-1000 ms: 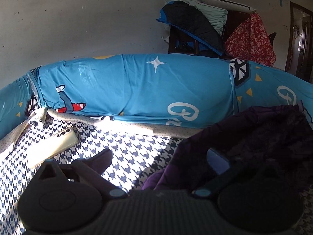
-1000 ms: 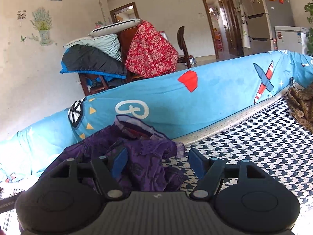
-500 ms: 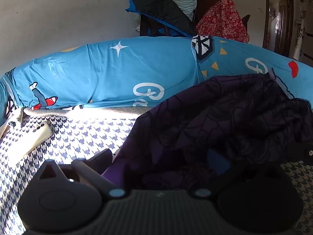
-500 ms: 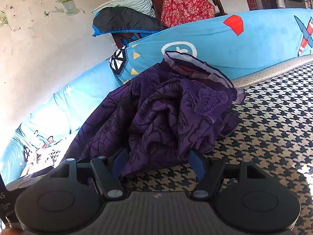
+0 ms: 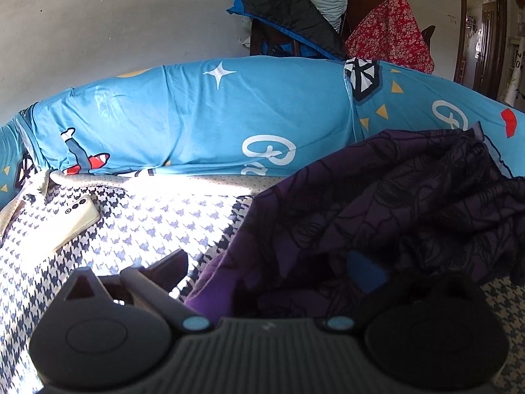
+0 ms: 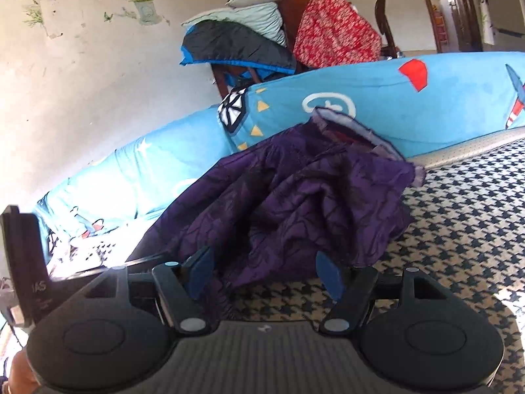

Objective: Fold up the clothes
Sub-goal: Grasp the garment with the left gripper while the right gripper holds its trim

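Where the left gripper (image 5: 267,271) reaches forward, its jaws stand wide apart, the left finger over sunlit bedding and the right finger half buried in shadow under the crumpled dark purple patterned garment (image 5: 387,207), whose near edge lies between them; whether the cloth touches either finger is hard to tell in that dark corner. The right gripper (image 6: 264,274) also has its jaws spread apart, blue pads facing each other, with the lower hem of the same purple garment (image 6: 295,203) hanging just in front of and partly between them, not pinched. The garment is heaped on the black-and-white houndstooth bed cover (image 5: 137,223), its grey-lined collar leaning against the long bright blue cartoon-print bolster (image 5: 203,121) that runs along the bed's far edge. A pale cream smartphone (image 5: 70,221) lies face down on the cover, well apart from the garment, at the left. Beyond the bolster, a dark wooden chair piled with a black-and-blue jacket (image 6: 236,46), pale pillows and a red floral cloth (image 6: 334,36) stands against the off-white wall.
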The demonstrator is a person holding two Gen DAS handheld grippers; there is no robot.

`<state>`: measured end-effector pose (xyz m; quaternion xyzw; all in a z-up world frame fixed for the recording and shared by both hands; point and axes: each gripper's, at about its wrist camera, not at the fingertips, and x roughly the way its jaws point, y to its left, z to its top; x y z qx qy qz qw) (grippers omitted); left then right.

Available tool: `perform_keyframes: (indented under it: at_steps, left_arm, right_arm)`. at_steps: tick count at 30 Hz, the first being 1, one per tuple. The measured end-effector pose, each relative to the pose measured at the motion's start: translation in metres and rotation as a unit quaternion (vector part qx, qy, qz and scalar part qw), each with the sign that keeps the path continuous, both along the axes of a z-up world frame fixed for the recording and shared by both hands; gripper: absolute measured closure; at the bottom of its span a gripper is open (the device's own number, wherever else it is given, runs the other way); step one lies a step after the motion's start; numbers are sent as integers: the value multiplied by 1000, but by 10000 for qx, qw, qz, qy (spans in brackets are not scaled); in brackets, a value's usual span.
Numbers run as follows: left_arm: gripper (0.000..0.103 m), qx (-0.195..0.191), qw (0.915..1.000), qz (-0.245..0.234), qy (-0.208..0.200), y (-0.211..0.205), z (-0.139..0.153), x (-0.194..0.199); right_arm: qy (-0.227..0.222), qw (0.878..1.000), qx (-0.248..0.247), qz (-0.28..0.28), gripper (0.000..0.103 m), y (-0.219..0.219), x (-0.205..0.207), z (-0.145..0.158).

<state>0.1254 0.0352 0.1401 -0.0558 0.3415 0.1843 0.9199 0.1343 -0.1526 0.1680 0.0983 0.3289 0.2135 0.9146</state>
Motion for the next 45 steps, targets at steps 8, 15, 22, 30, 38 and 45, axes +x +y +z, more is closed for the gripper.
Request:
perform_keyframes:
  at_steps: [8,15,22,30,38,45]
  left_arm:
    - [0,9,10000,-44,39,-2,-2,-1]
    - [0,-14,9999,-117,67,-5,-4,-2]
    - [0,-25,9995,-233,209,-9,-10,0]
    - [0,-24,9991,-422,91,-18,-5,-5]
    - [0,-129,9975,-688,-19,-27,-1,-8]
    - [0,-450,9924,-1142,103,-38,-7,-7]
  right_arm:
    - [502,9987,-54,-66,34,14,18,-34]
    - [567,9964,370,-512,34,11,45,-51]
    - [77,9980,243,-585,76,15,57,-46]
    - [-735,9930,665,-644,94,1,59,-15]
    - [-1311,9645,2084,-957,94,-55,56,31]
    - [-842,9810,1054,-1394,75,-50,63,19]
